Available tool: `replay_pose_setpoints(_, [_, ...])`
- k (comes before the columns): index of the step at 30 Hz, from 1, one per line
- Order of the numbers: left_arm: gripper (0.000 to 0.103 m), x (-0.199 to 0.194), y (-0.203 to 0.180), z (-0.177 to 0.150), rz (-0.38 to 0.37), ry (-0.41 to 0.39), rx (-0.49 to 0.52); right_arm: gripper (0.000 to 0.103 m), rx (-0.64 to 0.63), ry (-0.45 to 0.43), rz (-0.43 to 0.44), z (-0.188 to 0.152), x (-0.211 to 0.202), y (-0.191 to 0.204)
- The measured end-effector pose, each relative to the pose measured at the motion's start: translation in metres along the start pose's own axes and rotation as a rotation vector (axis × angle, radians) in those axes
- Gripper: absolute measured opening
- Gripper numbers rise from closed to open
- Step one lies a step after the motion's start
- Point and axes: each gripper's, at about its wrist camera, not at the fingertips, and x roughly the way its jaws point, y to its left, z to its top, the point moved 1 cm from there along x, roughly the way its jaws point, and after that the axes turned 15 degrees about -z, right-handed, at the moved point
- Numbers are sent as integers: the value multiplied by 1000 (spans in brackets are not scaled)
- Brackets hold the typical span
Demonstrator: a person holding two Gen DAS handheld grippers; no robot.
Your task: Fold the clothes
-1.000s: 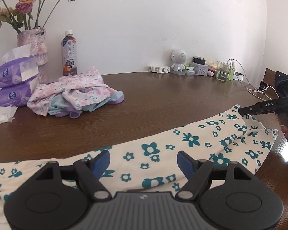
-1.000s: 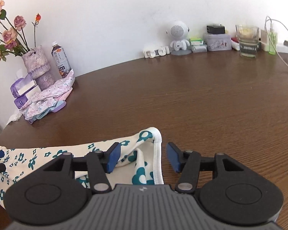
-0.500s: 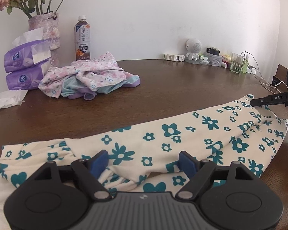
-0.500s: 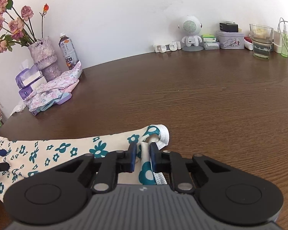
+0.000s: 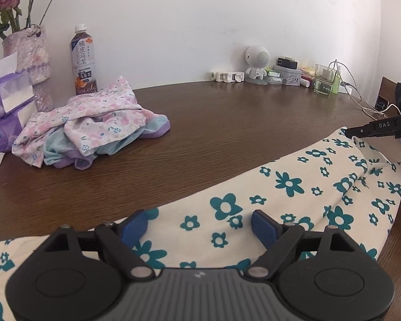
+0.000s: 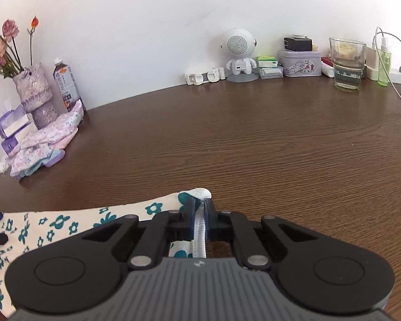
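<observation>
Pinching the white-trimmed corner of the cream garment with teal flowers (image 6: pixel 66 222), the right hand-held gripper (image 6: pixel 199 208) has its jaws closing down to a sliver, with the ribbed hem caught between the blue pads; that grip looks meant to anchor one end of the cloth so it can be pulled straight or carried over for a fold. The garment lies stretched along the near edge of the brown surface (image 5: pixel 227 123), well apart from the heap of pink and blue clothes (image 5: pixel 93 125) that sits beside the tea bottle (image 5: pixel 83 61) and flower vase (image 5: pixel 29 61). At the garment's other end the left hand-held gripper (image 5: pixel 200 223) hovers low over the fabric, jaws opening wide, holding nothing, the cloth showing between its fingers (image 5: pixel 263 227); I judge it is lining up to take the matching edge. From the left wrist view the right hand-held gripper's tip sits on the garment's far corner. The fold itself seems barely begun, since the cloth lies in one long spread layer.
</observation>
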Motion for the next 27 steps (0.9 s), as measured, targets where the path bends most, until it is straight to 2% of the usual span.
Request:
replay_pose_setpoints(3, [85,-4,1,-2,-20,-11,-14,16,107,8,68,1,-6,-12])
replay_pose_setpoints(5, [85,-7,1,-3,-36,-20,-22,37,147,17,103,0,-8,-14])
replay_pose_setpoints(6, [85,-10,0,-3,-40,-27,-22,39,145,22,111,0,-8,-12])
replay_pose_setpoints(10, [85,-24,-5,-8,-23,-57,-4,37,75,44,88,-6,-4,4])
replay_pose_setpoints(13, [85,-33,-3,-11,4,-64,-12,19,-1,26,66,-8,-7,17])
replay_pose_setpoints(16, [84,-36,4,-17,22,-58,-40,14,-61,-2,11,-11,-11,23])
replay_pose_setpoints(19, [83,-37,10,-20,6,-56,-65,16,-60,-23,-21,-12,-15,22])
replay_pose_setpoints(23, [85,-37,10,-21,6,-50,-65,26,-88,-125,-69,-14,-39,33])
replay_pose_setpoints(25, [85,-37,10,-22,7,-47,-62,28,-131,-183,-43,-19,-55,51])
replay_pose_setpoints(27, [85,-37,10,-22,6,-47,-63,28,-166,-189,38,-29,-64,74])
